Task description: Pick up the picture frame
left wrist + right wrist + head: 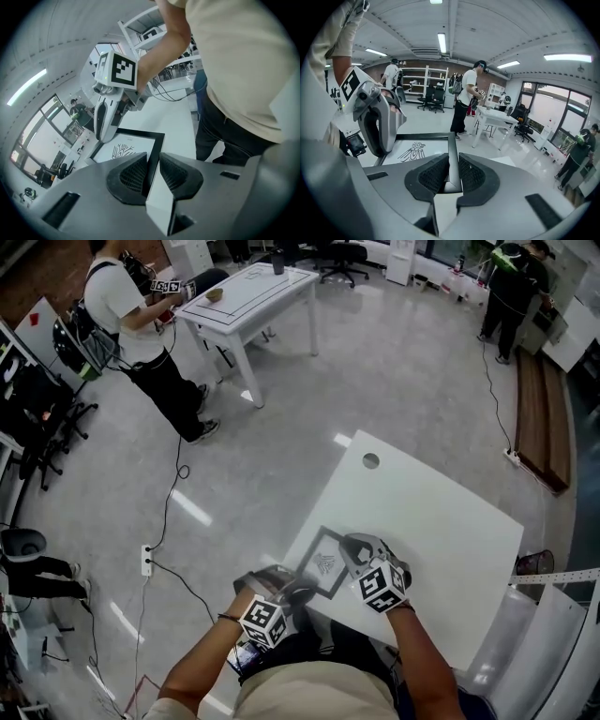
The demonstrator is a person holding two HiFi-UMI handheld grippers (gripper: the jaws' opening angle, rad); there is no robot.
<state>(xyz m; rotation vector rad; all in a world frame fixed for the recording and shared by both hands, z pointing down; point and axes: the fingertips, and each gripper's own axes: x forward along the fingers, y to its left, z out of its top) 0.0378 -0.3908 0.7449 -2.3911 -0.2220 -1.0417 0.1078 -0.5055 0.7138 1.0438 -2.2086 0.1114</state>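
Over the near edge of the white counter (441, 521), by its left corner: picture frame (323, 562) held between both claws.

- Left claw (302, 589): pads closed on the frame's black border along one side, seen plainly in the left gripper view (152, 166).
- Right claw (349, 554): clamped on the border of the opposite side, close to a corner (451, 171).
- Frame sits roughly level. Floor shows beyond it in the right gripper view, so it looks clear of the counter surface.

Step, as judged: grasp made, lift under way. The next move calls for raising both claws evenly, with steady grip, so the frame neither tilts nor twists.
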